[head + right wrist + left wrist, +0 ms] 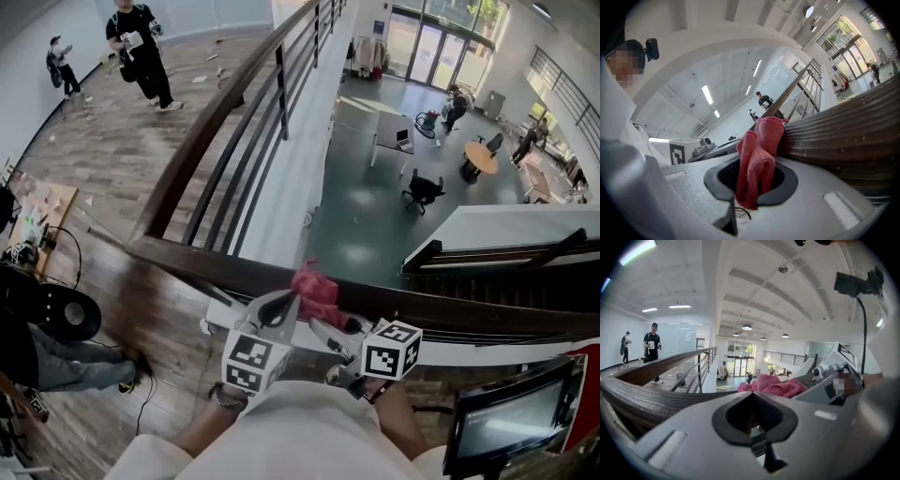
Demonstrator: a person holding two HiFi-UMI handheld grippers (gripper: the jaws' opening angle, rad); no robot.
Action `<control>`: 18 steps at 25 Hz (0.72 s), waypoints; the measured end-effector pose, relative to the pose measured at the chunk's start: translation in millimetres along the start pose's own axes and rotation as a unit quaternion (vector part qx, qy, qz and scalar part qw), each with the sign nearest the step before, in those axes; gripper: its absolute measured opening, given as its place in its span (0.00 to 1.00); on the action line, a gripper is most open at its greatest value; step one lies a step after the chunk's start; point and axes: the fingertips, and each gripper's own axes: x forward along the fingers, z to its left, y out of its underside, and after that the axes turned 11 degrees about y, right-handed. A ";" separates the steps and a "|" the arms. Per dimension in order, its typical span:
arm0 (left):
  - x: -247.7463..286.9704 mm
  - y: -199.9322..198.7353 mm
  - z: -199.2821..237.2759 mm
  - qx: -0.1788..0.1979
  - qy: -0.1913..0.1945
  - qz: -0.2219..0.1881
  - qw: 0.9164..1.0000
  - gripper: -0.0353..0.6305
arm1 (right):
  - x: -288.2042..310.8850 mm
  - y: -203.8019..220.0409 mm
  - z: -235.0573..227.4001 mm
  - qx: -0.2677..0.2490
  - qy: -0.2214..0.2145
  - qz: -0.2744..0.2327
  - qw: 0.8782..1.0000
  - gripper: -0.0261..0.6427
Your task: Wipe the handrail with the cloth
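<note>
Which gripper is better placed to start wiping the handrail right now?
Right. The right gripper is shut on the cloth, which touches the handrail; the left gripper is shut and empty.

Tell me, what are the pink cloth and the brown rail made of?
Cloth: soft fabric, probably terry or microfibre; its surface is fuzzy and it folds limply.
Rail: looks like dark wood, lightly glossy; long grain lines run along it, though a wood-look coating is possible.

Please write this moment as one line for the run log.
right gripper: shut on cloth | cloth: touching handrail | left gripper: shut, beside cloth
</note>
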 end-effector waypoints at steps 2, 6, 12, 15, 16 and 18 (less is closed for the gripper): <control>4.1 -2.8 -2.4 0.001 0.001 -0.005 1.000 0.06 | -3.6 -3.0 -1.9 -0.002 0.000 -0.001 1.000 0.13; 13.6 -12.4 -13.9 0.002 0.002 -0.005 1.000 0.06 | -19.1 -13.4 -5.4 -0.005 -0.001 -0.004 1.000 0.13; 20.9 -17.4 -18.1 0.004 0.002 -0.007 1.000 0.06 | -25.5 -18.2 -8.7 -0.010 -0.007 -0.007 1.000 0.13; 22.8 -18.2 -18.6 0.008 -0.003 -0.008 1.000 0.06 | -28.5 -19.2 -9.0 -0.013 -0.011 -0.009 1.000 0.13; 23.9 -17.8 -19.1 0.007 -0.005 -0.010 1.000 0.06 | -30.0 -19.7 -9.1 -0.013 -0.012 -0.010 1.000 0.13; 26.2 -19.3 -21.8 0.006 -0.007 -0.013 1.000 0.06 | -33.1 -21.3 -10.0 -0.011 -0.012 -0.010 1.000 0.13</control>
